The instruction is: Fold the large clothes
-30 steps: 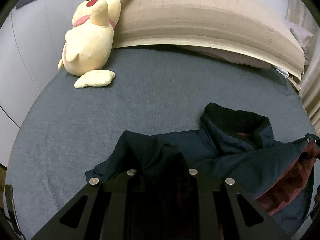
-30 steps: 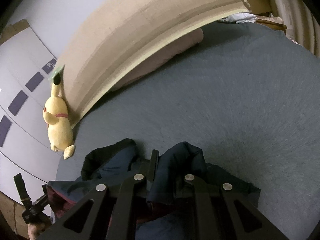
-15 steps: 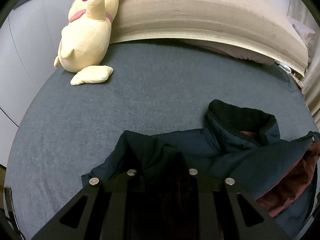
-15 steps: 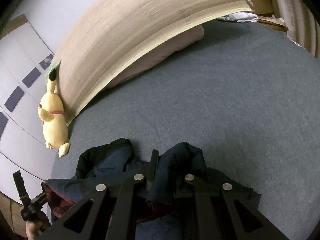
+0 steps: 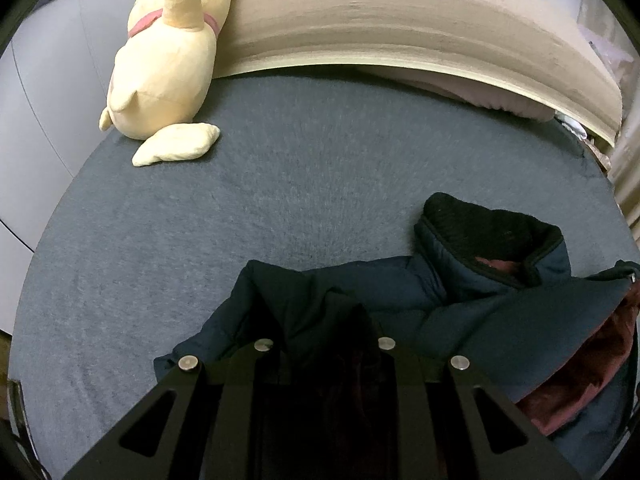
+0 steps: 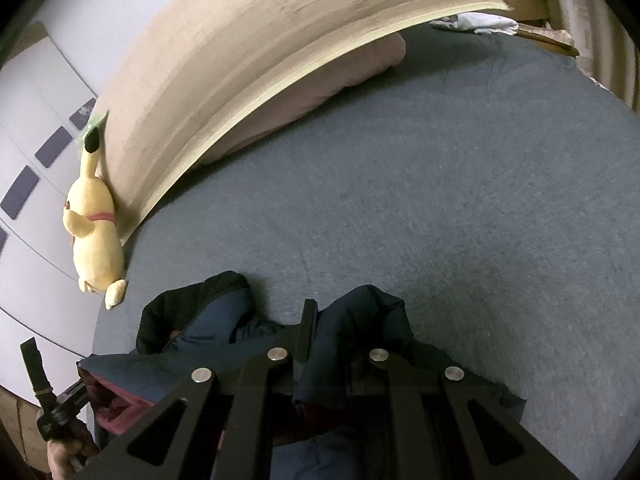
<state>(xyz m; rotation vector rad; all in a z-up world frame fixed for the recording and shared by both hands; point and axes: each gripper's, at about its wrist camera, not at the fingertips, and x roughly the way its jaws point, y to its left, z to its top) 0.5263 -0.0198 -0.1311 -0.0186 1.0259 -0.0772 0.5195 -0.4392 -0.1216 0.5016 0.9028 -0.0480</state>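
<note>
A dark navy jacket [image 5: 472, 300] with a black fleece collar [image 5: 484, 220] and maroon lining [image 5: 580, 372] lies on the grey bed. My left gripper [image 5: 324, 320] is shut on a bunched fold of the jacket, which rises in a peak between its jaws. In the right wrist view the same jacket [image 6: 360, 328] is pinched by my right gripper [image 6: 316, 320], shut on a fold of navy cloth. The collar [image 6: 180, 308] lies to its left. A hand [image 6: 64, 452] holding the other gripper shows at the lower left.
The grey bedsheet [image 5: 280, 200] stretches wide ahead of the jacket. A yellow plush toy [image 5: 164, 64] leans on the beige headboard [image 5: 400, 32] at the far left. A pink pillow [image 6: 320, 92] lies under the headboard. White closet doors [image 6: 36, 240] stand left of the bed.
The left view has moved closer to the bed and the plush toy, with the jacket fold still pinched. The right view tilted slightly; its grip is unchanged.
</note>
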